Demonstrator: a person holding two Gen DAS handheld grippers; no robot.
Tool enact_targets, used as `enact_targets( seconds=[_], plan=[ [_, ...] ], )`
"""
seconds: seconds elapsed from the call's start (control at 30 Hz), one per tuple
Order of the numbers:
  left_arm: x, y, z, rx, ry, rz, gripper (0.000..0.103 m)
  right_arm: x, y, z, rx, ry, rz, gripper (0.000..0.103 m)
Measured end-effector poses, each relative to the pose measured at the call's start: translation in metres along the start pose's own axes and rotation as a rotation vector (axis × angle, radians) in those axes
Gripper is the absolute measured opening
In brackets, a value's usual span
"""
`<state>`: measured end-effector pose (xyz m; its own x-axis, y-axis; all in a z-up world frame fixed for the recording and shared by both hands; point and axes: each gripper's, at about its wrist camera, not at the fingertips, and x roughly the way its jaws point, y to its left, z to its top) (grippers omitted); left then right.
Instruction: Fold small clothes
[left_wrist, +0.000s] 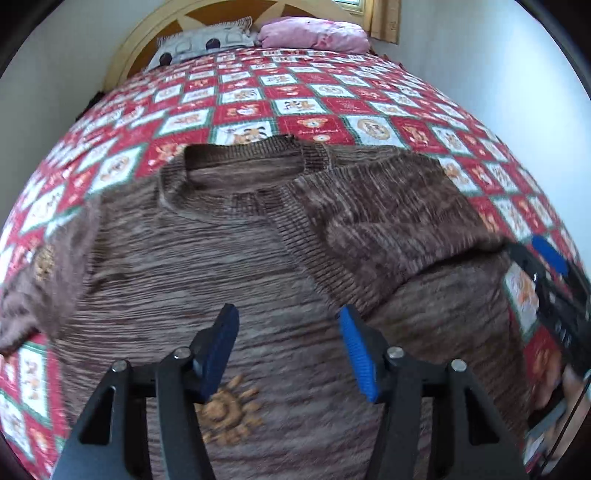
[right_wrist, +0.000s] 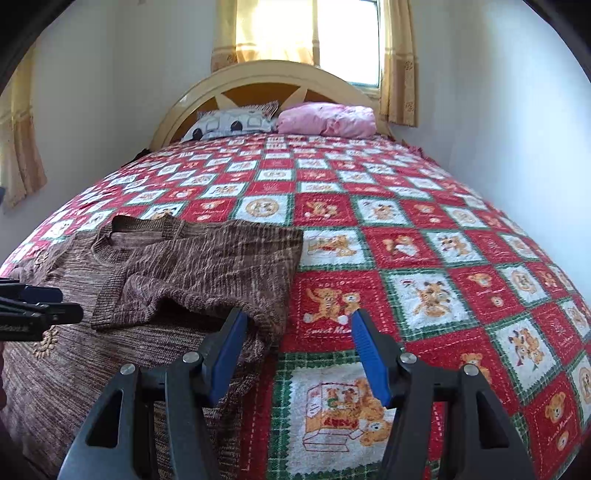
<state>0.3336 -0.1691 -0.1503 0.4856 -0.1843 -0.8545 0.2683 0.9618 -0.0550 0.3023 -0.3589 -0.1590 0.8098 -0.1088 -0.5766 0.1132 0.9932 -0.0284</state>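
Here the left gripper (left_wrist: 288, 354) hangs released over the sweater (left_wrist: 229, 266), its blue pads wide apart with nothing between them. The sweater lies flat on the bedspread (left_wrist: 332, 99), directly beneath and ahead of those fingers; one sleeve (left_wrist: 388, 221) is folded across the chest, ahead and to their right. The right gripper (right_wrist: 299, 350) is likewise released, empty, with the sweater's edge under its left finger and bare bedspread under the other. Pillows (right_wrist: 325, 118) lie far ahead.
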Motion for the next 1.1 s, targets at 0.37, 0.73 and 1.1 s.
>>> enact_targets(
  seconds=[0.37, 0.73, 1.1],
  plan=[
    [0.022, -0.011, 0.003, -0.069, 0.024, -0.091, 0.023, 0.017, 0.008, -0.005, -0.040, 0.056, 0.003, 0.060],
    [-0.010, 0.023, 0.004, -0.044, -0.014, -0.092, 0.009, 0.029, 0.009, -0.008, -0.040, 0.117, 0.051, 0.060],
    [0.021, 0.025, 0.000, 0.001, 0.016, 0.038, 0.021, 0.028, 0.017, -0.008, -0.108, 0.216, 0.156, 0.027]
  ],
)
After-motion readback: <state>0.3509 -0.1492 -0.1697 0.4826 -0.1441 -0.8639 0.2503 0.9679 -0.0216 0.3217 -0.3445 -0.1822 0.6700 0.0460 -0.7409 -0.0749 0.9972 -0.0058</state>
